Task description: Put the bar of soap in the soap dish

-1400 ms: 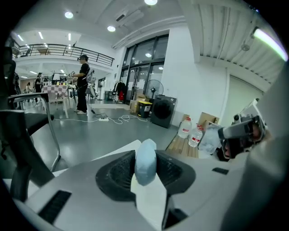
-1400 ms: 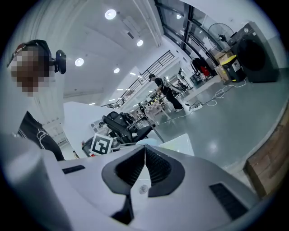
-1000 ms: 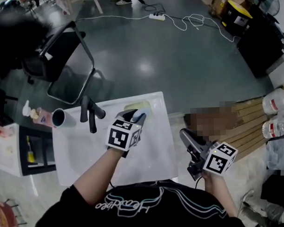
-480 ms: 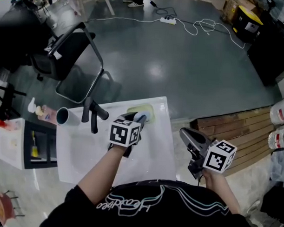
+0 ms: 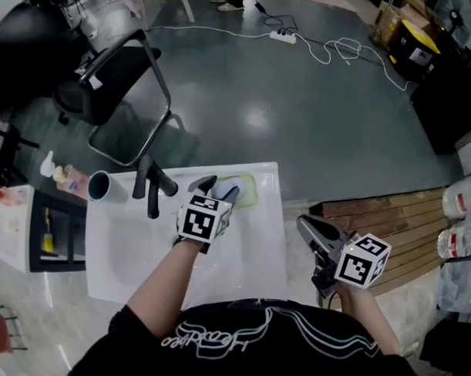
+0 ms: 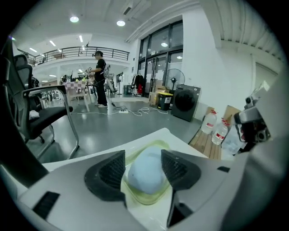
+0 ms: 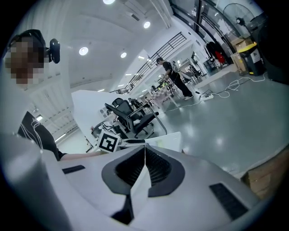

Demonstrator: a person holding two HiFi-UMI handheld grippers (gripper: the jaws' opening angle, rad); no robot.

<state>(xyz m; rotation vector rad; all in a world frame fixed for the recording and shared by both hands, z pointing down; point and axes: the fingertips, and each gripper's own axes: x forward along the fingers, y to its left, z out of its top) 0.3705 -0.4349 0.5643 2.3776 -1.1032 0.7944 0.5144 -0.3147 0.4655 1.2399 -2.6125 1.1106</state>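
Your left gripper's (image 6: 143,159) jaws just opened; pale-blue rounded soap bar (image 6: 145,173) between them lies in the yellow-green translucent dish (image 6: 151,200). Withdraw cleanly.

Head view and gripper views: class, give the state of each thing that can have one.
bar of soap: lying in the soap dish
soap dish: filled, on the basin rim
left gripper: open, fingers have just been opening, soap between them
right gripper: shut, empty
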